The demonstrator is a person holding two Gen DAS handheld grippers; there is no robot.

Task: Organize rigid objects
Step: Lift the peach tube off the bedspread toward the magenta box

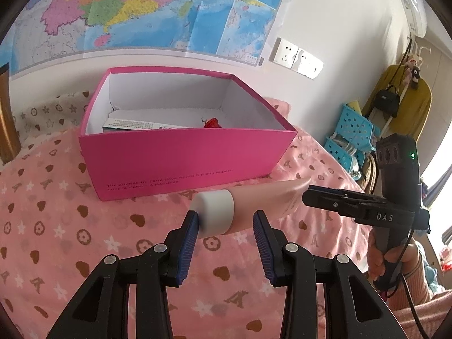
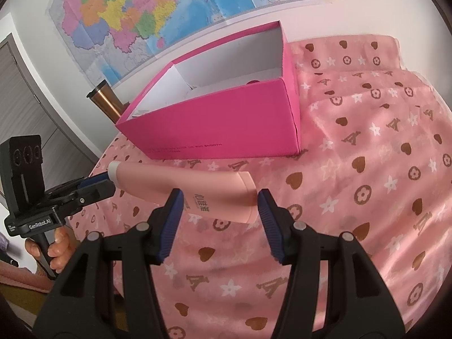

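Observation:
A pink tube [image 1: 254,206] with a white cap [image 1: 216,213] hangs above the pink bedspread in front of an open magenta box [image 1: 186,152]. My left gripper [image 1: 226,223] straddles the cap, jaws open, one pad touching it. My right gripper [image 2: 217,203] straddles the tube's flat crimped end [image 2: 197,192], jaws apart, pads touching or nearly touching its edges. The right gripper also shows in the left wrist view [image 1: 339,200], and the left gripper in the right wrist view [image 2: 93,183]. The box [image 2: 226,124] holds a printed packet [image 1: 135,124] and a red item [image 1: 212,123].
A pink patterned bedspread [image 2: 367,169] covers the surface. A map [image 1: 127,14] and wall sockets [image 1: 296,56] are behind. A copper flask [image 2: 106,101] stands left of the box. Blue baskets [image 1: 350,132] and a yellow coat [image 1: 401,99] are at the right.

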